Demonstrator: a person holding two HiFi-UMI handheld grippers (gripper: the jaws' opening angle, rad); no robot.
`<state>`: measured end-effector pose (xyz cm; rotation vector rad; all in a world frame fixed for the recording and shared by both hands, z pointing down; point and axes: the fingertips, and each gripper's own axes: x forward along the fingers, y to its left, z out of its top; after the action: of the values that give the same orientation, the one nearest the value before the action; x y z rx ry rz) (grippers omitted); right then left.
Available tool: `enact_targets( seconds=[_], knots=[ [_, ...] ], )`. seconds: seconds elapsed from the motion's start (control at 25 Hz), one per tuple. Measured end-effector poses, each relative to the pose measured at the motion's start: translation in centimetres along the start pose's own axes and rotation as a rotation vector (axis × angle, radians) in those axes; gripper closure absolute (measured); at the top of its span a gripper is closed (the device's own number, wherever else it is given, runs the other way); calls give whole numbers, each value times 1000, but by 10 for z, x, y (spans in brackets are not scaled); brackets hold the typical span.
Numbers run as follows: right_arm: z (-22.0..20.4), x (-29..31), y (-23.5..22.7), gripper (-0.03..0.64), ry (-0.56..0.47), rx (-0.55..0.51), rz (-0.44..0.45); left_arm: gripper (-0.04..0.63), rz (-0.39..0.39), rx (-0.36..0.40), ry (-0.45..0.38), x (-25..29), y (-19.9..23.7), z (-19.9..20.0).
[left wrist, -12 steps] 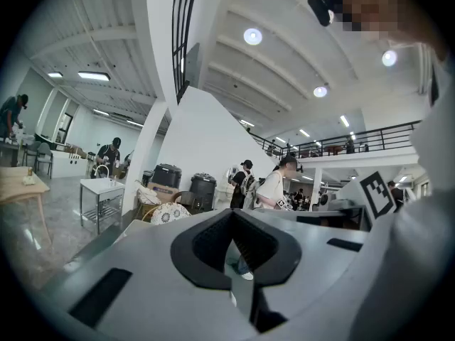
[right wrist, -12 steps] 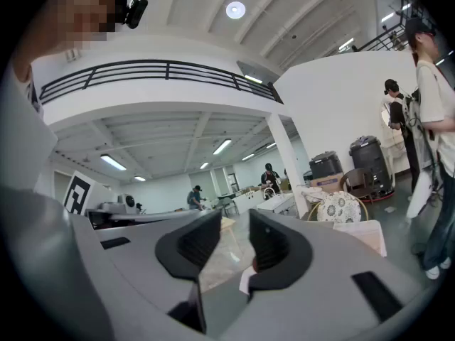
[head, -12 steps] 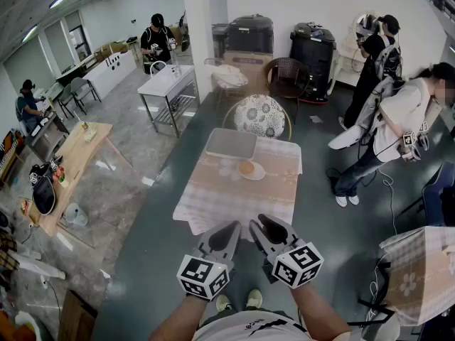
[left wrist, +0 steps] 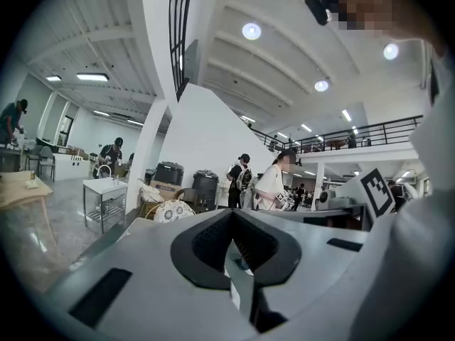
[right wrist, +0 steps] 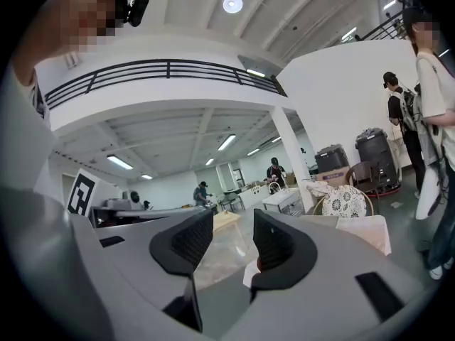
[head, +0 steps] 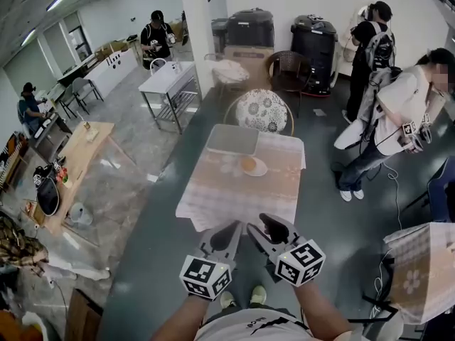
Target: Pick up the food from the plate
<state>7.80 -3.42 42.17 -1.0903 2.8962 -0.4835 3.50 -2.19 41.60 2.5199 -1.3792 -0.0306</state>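
A round orange-brown piece of food (head: pixel 247 165) lies on a white plate (head: pixel 257 170) on the cloth-covered table (head: pixel 234 190) ahead of me. Both grippers hang in the air below the table's near edge, well short of the plate. My left gripper (head: pixel 232 231) is shut, its dark pads (left wrist: pixel 213 241) pressed together with nothing between them. My right gripper (head: pixel 264 226) stands open, and only the room shows in the gap between its pads (right wrist: pixel 279 241). In both gripper views the jaws point level across the room, so the plate is hidden there.
A grey tray (head: pixel 232 140) lies at the table's far end, with a patterned round chair (head: pixel 260 111) behind it. Two black bins (head: pixel 313 45) stand against the back wall. People stand at the right (head: pixel 398 112). A second clothed table (head: pixel 419 272) stands at the right, a wooden table (head: pixel 75 158) at the left.
The whole view has shifted a little, and the table now sits slightly lower and nearer. Both grippers hold nearly the same places and the same jaw positions.
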Motion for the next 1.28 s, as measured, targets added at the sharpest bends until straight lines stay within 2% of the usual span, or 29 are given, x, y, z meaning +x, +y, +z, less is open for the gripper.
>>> enact_targets(
  seconds=[0.24,0.56,0.8,1.04,1.28],
  knots=[
    [-13,0,-20,437,34,10,-19,589,11,2,25,1,0,-11],
    [-39,24,-21,437,66,50,33,589,91,9,71,-11,16,-26],
    [-75,77,-30,433,154,74,43,589,154,-8,114,-27,62,-39],
    [-105,135,-63,416,293,-1,-49,589,114,17,109,-19,120,-30],
    [-95,146,-99,414,299,-17,-176,589,36,-51,118,14,155,-32]
  ],
)
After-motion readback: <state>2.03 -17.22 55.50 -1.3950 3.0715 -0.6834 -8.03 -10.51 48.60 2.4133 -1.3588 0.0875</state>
